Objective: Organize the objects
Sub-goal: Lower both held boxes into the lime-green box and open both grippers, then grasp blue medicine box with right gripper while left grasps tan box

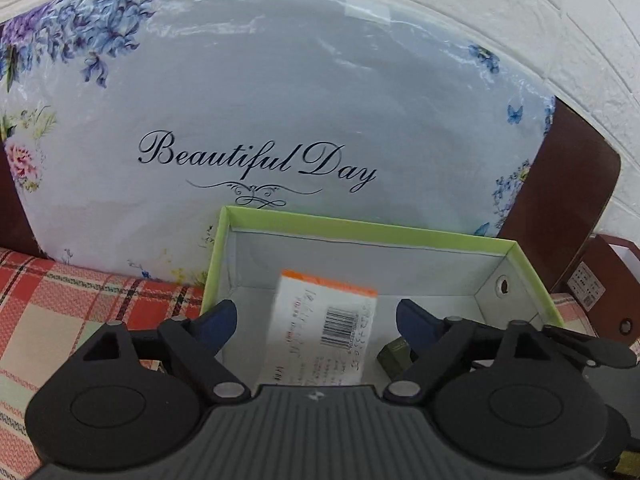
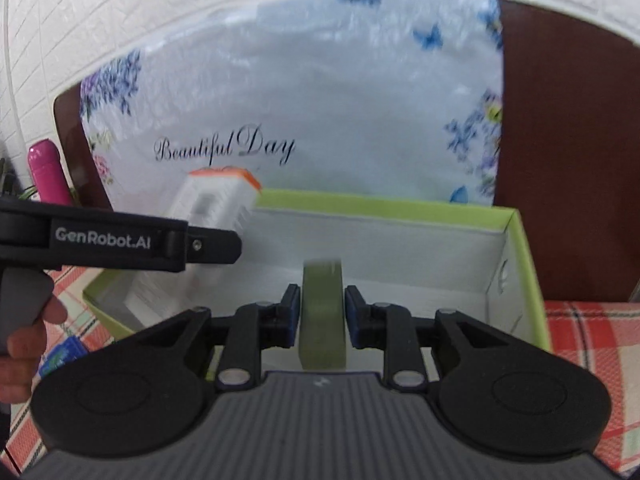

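A green-rimmed open box (image 1: 360, 229) with a white inside stands on the plaid cloth. A white packet with an orange top and a barcode (image 1: 324, 328) is inside it, between the wide-open fingers of my left gripper (image 1: 316, 322), which do not touch it. In the right wrist view the packet (image 2: 216, 204) leans over the box's left wall (image 2: 384, 204), with the left gripper's arm (image 2: 120, 240) in front of it. My right gripper (image 2: 322, 312) is shut on an olive-green flat object (image 2: 323, 312), held above the box's near part.
A large floral board reading "Beautiful Day" (image 1: 280, 120) leans on the white brick wall behind the box. A brown panel (image 1: 560, 200) and dark red box (image 1: 604, 280) are at right. A pink bottle (image 2: 46, 172) stands at left. Red plaid cloth (image 1: 60, 320) covers the table.
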A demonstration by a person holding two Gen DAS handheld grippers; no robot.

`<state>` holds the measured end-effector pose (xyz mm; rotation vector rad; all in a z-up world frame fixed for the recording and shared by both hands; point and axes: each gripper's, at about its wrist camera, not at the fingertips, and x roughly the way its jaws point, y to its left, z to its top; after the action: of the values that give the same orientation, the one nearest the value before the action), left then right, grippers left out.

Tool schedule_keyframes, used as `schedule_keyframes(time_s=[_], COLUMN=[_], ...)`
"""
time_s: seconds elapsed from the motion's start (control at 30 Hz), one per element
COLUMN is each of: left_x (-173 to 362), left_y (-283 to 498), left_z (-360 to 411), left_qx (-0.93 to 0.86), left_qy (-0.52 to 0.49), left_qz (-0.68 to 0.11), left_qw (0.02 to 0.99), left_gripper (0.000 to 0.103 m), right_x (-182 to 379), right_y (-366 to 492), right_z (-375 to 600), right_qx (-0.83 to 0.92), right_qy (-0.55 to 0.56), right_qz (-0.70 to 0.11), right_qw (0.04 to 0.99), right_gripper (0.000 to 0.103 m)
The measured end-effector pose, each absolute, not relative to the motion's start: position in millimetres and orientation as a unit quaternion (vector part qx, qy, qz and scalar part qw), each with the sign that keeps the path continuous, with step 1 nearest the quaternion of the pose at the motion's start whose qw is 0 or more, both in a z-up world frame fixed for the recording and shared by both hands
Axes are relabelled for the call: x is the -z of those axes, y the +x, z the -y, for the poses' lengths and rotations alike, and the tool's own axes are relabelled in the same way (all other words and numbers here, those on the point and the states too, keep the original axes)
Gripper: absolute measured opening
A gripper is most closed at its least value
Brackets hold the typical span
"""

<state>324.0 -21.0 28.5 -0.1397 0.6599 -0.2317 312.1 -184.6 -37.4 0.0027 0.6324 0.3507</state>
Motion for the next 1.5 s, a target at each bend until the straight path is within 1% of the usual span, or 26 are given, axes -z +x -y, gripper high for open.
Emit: schedule_keyframes(time_s=[0.07, 0.13, 0.17, 0.3, 0.4, 0.43, 0.57, 0.7, 0.83, 0.9, 0.97, 1.13, 1.17, 1.2, 1.37, 1.4, 1.43, 1.5], left_x=[-30.7, -39.5, -46.0, -72.5, -81.8, -83.1, -72.5, -49.1, -18.9, -5.1, 6.3, 15.9, 13.8, 10.6, 0.7, 0.1, 0.4, 3.2], left_y=[318.1, 304.6, 294.6, 240.7, 197.1, 183.5, 128.3, 86.6, 59.7, 52.1, 47.3, 36.9, 35.3, 33.5, 30.0, 28.9, 28.4, 28.0], left_z=[15.4, 9.4, 8.5, 2.1, 1.0, -0.1, 0.1, 3.9, 7.2, 8.9, 9.4, 16.8, 18.6, 18.9, 3.0, 0.3, -0.9, -0.4], left_qx=[0.114, 0.111, 0.108, 0.087, 0.1, 0.1, 0.106, 0.117, 0.118, 0.117, 0.116, 0.155, 0.16, 0.156, 0.13, 0.126, 0.121, 0.119], left_qy=[-0.075, -0.095, -0.094, -0.07, -0.072, -0.07, -0.082, -0.095, -0.112, -0.118, -0.123, -0.129, -0.122, -0.118, -0.142, -0.144, -0.143, -0.134], left_qz=[-0.318, -0.312, -0.305, -0.278, -0.262, -0.261, -0.247, -0.255, -0.27, -0.286, -0.297, -0.307, -0.302, -0.294, -0.28, -0.281, -0.284, -0.291], left_qw=[0.938, 0.939, 0.942, 0.954, 0.957, 0.958, 0.96, 0.955, 0.949, 0.944, 0.94, 0.93, 0.932, 0.935, 0.941, 0.94, 0.94, 0.94], left_gripper=[0.09, 0.09, 0.09, 0.09, 0.091, 0.091, 0.092, 0.093, 0.093, 0.093, 0.093, 0.092, 0.092, 0.092, 0.092, 0.093, 0.092, 0.092], right_x=[37.1, 29.1, 19.0, -21.3, -47.3, -52.4, -56.7, -43.4, -19.5, -4.3, 11.6, 49.9, 54.0, 55.9, 48.9, 48.5, 48.9, 51.5], right_y=[304.5, 293.3, 284.0, 233.7, 181.8, 162.7, 92.0, 38.4, -0.8, -12.2, -19.8, -28.9, -29.0, -28.4, -17.1, -12.6, -6.7, 6.2], right_z=[186.7, 190.4, 193.3, 206.7, 219.2, 223.6, 239.7, 247.4, 252.4, 255.3, 255.2, 249.7, 248.4, 246.1, 222.2, 215.7, 208.7, 198.6], right_qx=[-0.178, -0.18, -0.179, -0.164, -0.171, -0.172, -0.165, -0.152, -0.131, -0.126, -0.118, -0.113, -0.116, -0.123, -0.179, -0.189, -0.196, -0.204], right_qy=[0.001, 0.001, 0.001, 0.013, 0.014, 0.015, 0.031, 0.022, 0.018, 0.034, 0.028, 0.022, 0.024, 0.026, 0.014, 0.008, 0.003, 0.005], right_qz=[-0.293, -0.273, -0.259, -0.184, -0.124, -0.107, -0.063, -0.066, -0.092, -0.111, -0.131, -0.192, -0.201, -0.209, -0.198, -0.196, -0.198, -0.207], right_qw=[0.939, 0.945, 0.949, 0.969, 0.977, 0.979, 0.984, 0.986, 0.987, 0.985, 0.984, 0.975, 0.972, 0.97, 0.964, 0.962, 0.96, 0.957], right_gripper=[0.061, 0.065, 0.069, 0.098, 0.103, 0.103, 0.103, 0.103, 0.103, 0.103, 0.103, 0.101, 0.098, 0.092, 0.078, 0.072, 0.069, 0.053])
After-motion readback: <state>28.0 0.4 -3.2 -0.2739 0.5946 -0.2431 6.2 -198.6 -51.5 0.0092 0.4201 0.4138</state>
